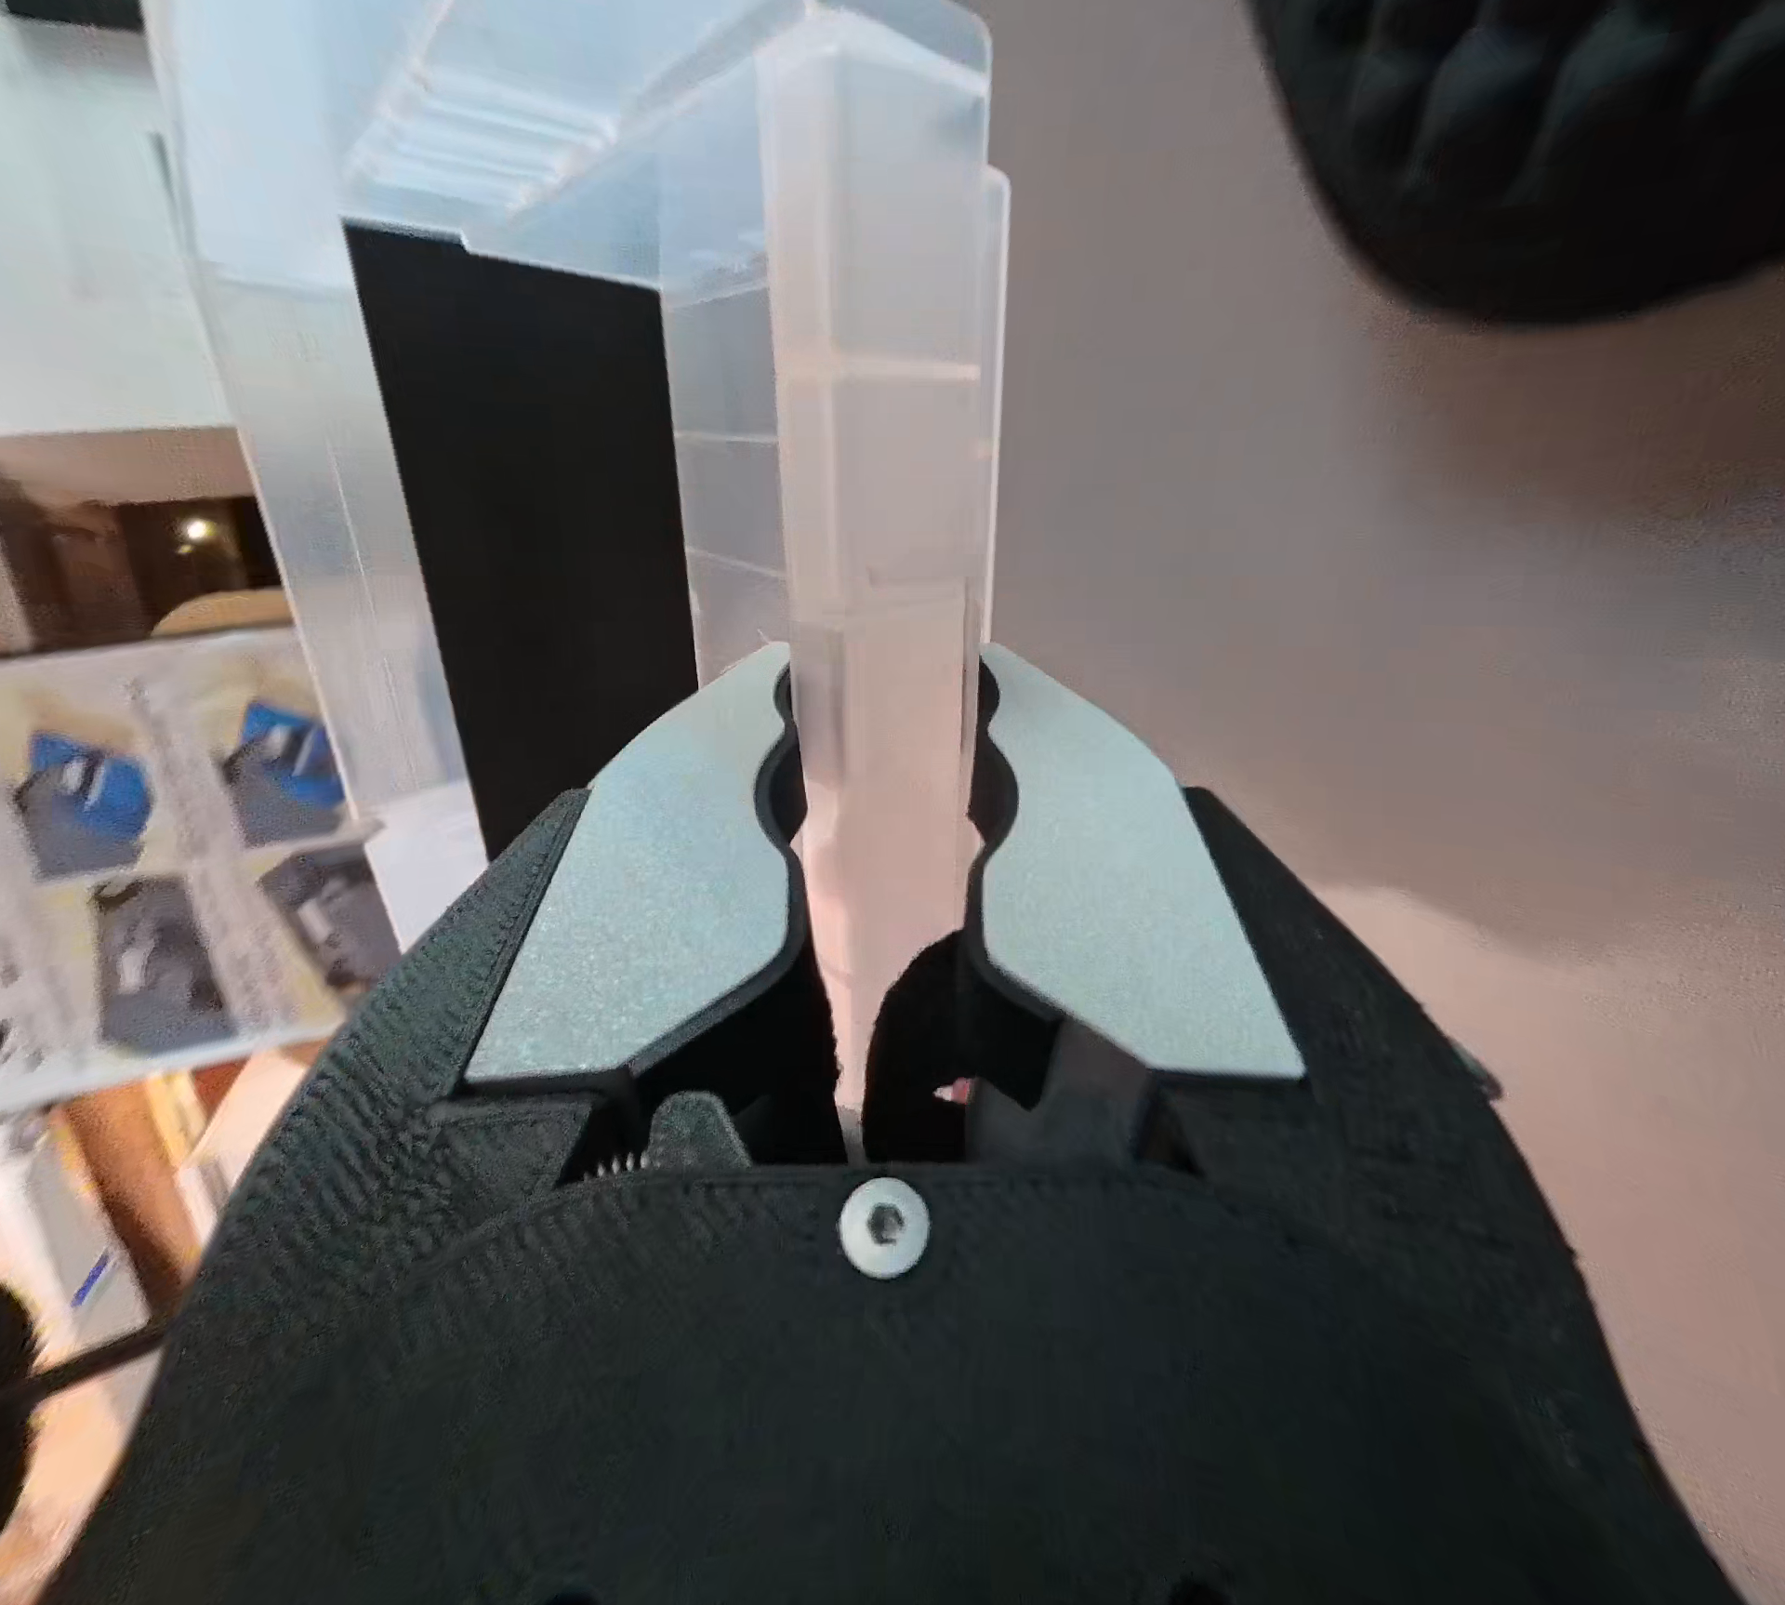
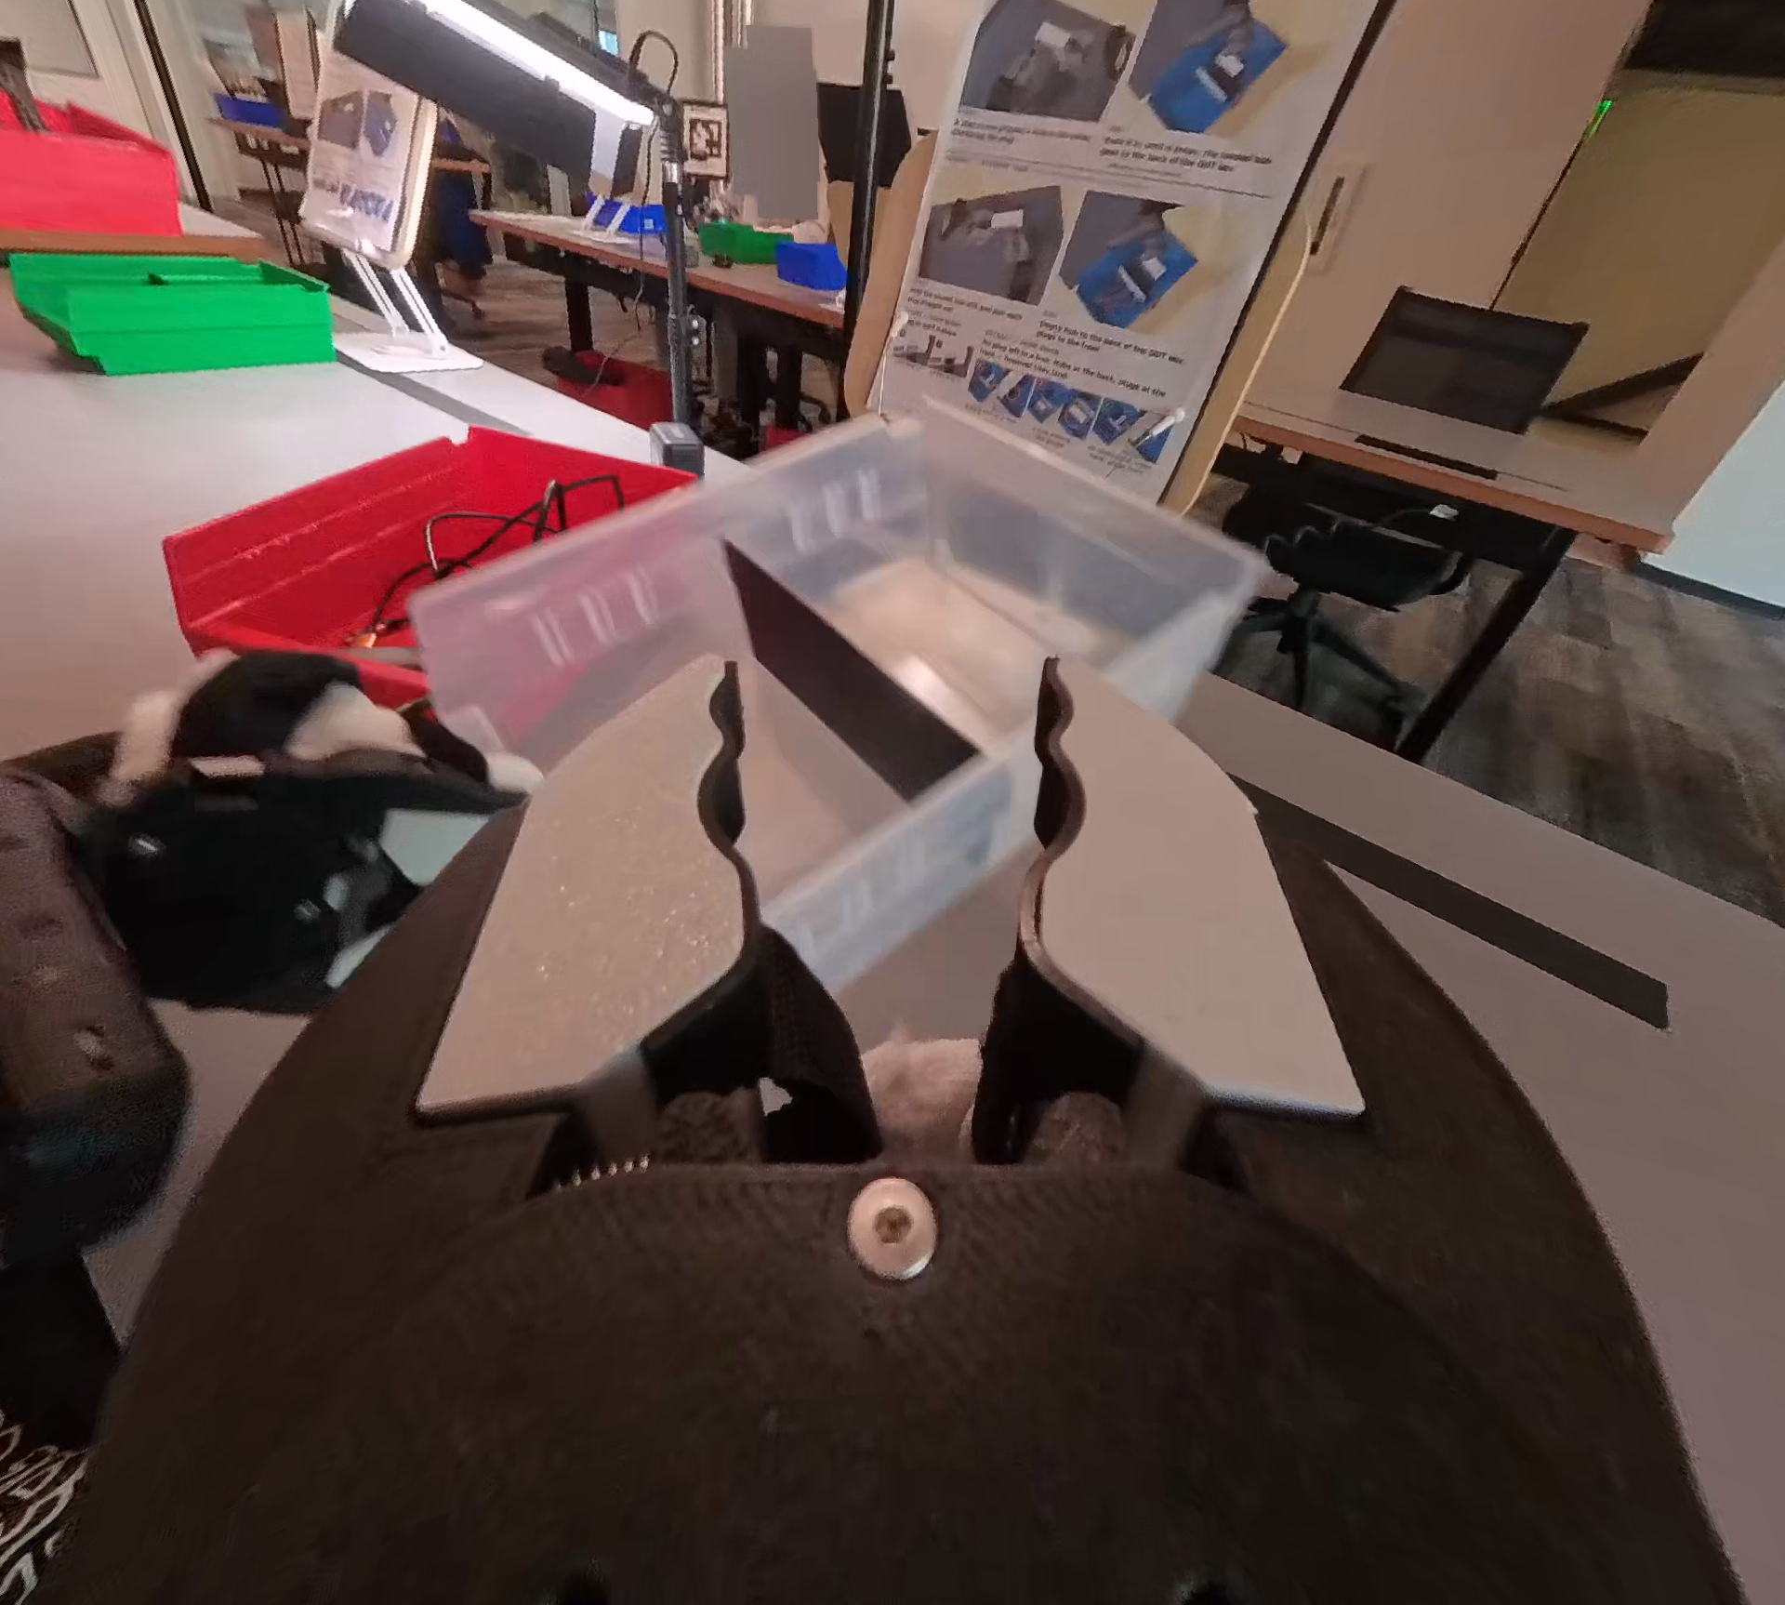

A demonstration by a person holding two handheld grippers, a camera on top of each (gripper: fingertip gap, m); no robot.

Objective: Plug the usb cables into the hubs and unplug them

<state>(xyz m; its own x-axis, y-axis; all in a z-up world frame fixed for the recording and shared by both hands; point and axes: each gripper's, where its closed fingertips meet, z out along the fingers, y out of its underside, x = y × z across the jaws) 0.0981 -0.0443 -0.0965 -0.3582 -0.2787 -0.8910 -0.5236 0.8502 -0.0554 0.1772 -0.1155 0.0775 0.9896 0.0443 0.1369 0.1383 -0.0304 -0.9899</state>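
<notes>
My left gripper [image 1: 881, 675] is shut on one side wall of a clear plastic bin [image 1: 580, 206] and holds it tilted off the table. A black divider [image 1: 522, 496] stands inside the bin. In the right wrist view the same bin [image 2: 869, 592] hangs in the air with its open top towards me, and the left gripper [image 2: 290, 795] grips it from the left. My right gripper [image 2: 889, 689] is open and empty, just short of the bin's near wall. Black cables [image 2: 502, 525] lie in a red bin [image 2: 319, 563]. I cannot make out a hub.
Green trays [image 2: 174, 312] sit at the far left of the grey table [image 2: 1449, 1124]. A black tape strip [image 2: 1449, 911] crosses the table on the right. A poster board [image 2: 1111, 158] stands behind the bin. A black textured object [image 1: 1497, 61] fills the left wrist view's upper right. Across from one pair of fingers to the other is roughly 20 centimetres.
</notes>
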